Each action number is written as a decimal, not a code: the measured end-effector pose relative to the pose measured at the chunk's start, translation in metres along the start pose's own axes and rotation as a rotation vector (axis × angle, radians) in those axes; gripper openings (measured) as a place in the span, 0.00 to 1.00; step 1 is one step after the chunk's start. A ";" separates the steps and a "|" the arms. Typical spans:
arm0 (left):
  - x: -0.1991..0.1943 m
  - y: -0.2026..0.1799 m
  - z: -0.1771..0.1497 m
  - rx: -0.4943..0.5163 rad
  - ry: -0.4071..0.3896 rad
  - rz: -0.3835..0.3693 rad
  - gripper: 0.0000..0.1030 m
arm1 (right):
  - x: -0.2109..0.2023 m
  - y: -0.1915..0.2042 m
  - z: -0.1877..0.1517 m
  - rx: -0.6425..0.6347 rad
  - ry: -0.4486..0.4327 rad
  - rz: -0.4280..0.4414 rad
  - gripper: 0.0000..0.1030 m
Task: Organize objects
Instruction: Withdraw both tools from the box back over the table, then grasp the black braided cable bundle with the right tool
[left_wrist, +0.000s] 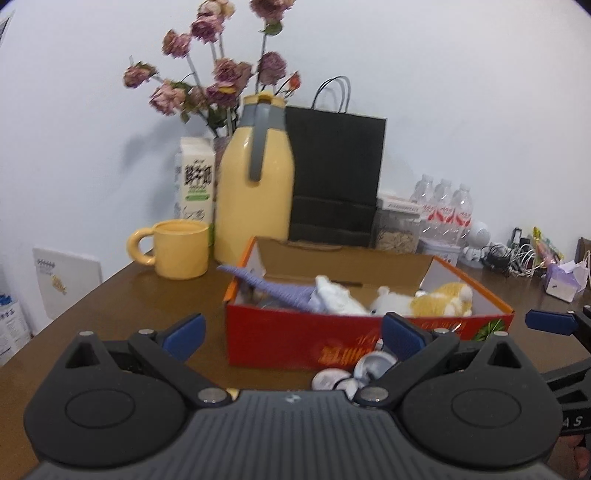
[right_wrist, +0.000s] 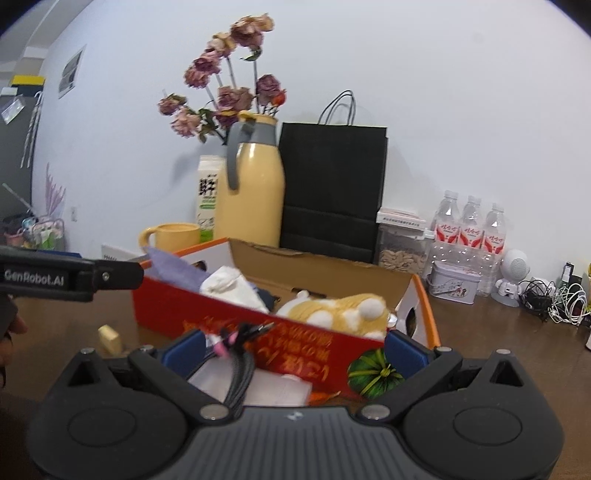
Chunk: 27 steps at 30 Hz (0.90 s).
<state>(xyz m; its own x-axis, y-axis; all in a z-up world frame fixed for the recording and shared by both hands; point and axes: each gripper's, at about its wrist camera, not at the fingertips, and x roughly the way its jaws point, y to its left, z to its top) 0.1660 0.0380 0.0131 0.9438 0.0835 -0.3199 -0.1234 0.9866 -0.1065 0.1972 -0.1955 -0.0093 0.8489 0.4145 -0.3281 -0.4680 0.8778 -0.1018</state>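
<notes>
In the left wrist view, the left gripper (left_wrist: 293, 334) is seen with its jaws spread wide and nothing held. Crumpled silvery wrappers (left_wrist: 351, 373) lie on the table (left_wrist: 92, 314) just ahead, toward the right finger, against the red box (left_wrist: 295, 339); they are judged light, thin and crushable, best pinched at a raised fold.

In the right wrist view, the right gripper (right_wrist: 293, 349) is likewise spread apart. A black cable bundle (right_wrist: 240, 373) lies between its fingers, nearer the left one, over white paper (right_wrist: 273, 387). It is judged limp and light, best gripped mid-bundle.
</notes>
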 end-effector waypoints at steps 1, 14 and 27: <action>-0.003 0.003 -0.001 -0.004 0.007 0.001 1.00 | -0.001 0.002 -0.001 -0.006 0.007 0.005 1.00; -0.039 0.035 -0.020 0.014 0.084 0.058 1.00 | 0.006 0.041 -0.015 -0.200 0.139 0.087 1.00; -0.051 0.055 -0.027 -0.014 0.105 0.074 1.00 | 0.049 0.062 -0.014 -0.346 0.205 0.069 1.00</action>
<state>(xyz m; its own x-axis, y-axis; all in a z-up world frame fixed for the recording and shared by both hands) 0.1033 0.0843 -0.0019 0.8948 0.1398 -0.4240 -0.1963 0.9762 -0.0924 0.2062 -0.1246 -0.0449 0.7625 0.3821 -0.5220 -0.6067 0.7026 -0.3718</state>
